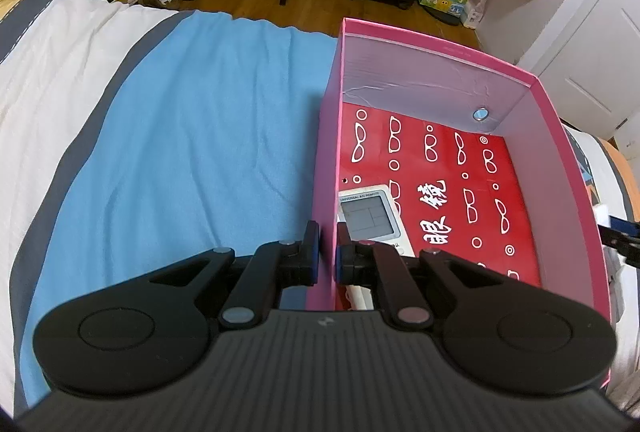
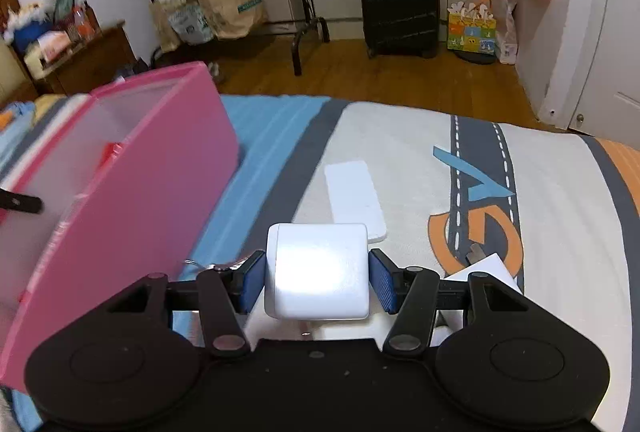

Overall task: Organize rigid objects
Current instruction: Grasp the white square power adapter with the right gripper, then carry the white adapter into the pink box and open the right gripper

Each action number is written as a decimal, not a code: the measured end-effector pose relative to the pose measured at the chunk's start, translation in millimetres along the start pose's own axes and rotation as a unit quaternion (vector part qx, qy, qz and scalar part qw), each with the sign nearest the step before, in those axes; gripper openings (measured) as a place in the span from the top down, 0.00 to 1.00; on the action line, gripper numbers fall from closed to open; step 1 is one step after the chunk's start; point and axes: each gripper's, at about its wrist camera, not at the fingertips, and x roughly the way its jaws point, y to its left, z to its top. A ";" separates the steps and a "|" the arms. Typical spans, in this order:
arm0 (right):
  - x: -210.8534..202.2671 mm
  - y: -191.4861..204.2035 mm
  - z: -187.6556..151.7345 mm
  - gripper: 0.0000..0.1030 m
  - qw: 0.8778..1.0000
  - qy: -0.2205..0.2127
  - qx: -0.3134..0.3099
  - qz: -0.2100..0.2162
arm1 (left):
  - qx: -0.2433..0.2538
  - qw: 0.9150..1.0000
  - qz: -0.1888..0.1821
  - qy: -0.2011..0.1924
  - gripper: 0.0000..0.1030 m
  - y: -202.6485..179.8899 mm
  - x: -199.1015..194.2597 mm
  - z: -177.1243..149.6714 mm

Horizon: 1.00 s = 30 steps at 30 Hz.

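The left gripper (image 1: 328,252) has its jaws drawn together on the left wall of the open pink cardboard box (image 1: 532,80), one blue-padded finger outside the wall and the other inside, so the thin wall is pinched between them. The box sits on the blue, white and grey patterned bedcover (image 1: 180,136), its long axis running away from the camera toward the wooden floor. Inside, on the red printed bottom, a white air-conditioner remote with a grey screen (image 1: 370,216) lies flat against the left wall, its length along the box and its screen end pointing away. In the right wrist view the box (image 2: 132,200) stands to the left, and the right gripper (image 2: 318,282) holds a white rounded square plastic block (image 2: 320,272) between its blue pads, jaws about half apart and clamped on the block's two sides, above the bedcover (image 2: 400,152). Just beyond it a flat white rectangular slab (image 2: 354,196) lies on the cover, its long axis pointing away and slightly left.
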 end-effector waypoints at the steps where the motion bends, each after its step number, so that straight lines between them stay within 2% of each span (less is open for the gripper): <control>1: -7.4 3.6 0.0 0.41 1.000 -0.011 -0.003 0.002 | -0.001 1.000 0.000 0.000 0.93 0.2 -0.1 0.1; 6: -48.3 32.0 3.8 0.41 0.997 -0.069 0.006 0.025 | 0.001 1.000 0.000 0.000 0.93 2.4 -1.0 -0.4; 9: -74.6 72.2 10.2 0.41 0.992 -0.109 -0.031 0.060 | 0.005 1.000 0.002 -0.001 0.94 1.6 -0.6 -0.6; 12: -82.1 114.3 18.7 0.41 0.985 -0.105 -0.059 0.126 | 0.005 1.000 0.000 -0.001 0.94 2.9 -0.2 -0.8; 14: -74.0 141.6 23.4 0.41 0.983 -0.082 -0.077 0.148 | 0.002 1.000 -0.001 -0.001 0.93 3.1 0.0 -0.9; 17: -41.8 178.9 31.5 0.41 0.986 -0.029 -0.107 0.121 | 0.000 1.000 -0.003 -0.001 0.93 2.5 0.2 -1.0; 19: -10.9 196.9 37.9 0.41 0.991 0.023 -0.113 0.069 | -0.001 1.000 -0.005 -0.001 0.93 3.0 0.9 -0.8; 21: 22.9 204.6 46.6 0.41 0.992 0.088 -0.091 0.026 | -0.003 1.000 -0.007 -0.001 0.93 3.1 1.0 -0.6; 24: 49.6 210.3 54.9 0.41 0.990 0.115 -0.078 0.033 | -0.006 1.000 -0.011 0.000 0.93 4.6 1.5 -0.1; 30: 86.5 204.3 62.5 0.41 0.990 0.139 -0.033 -0.018 | -0.009 1.000 -0.018 -0.001 0.92 6.8 1.1 0.0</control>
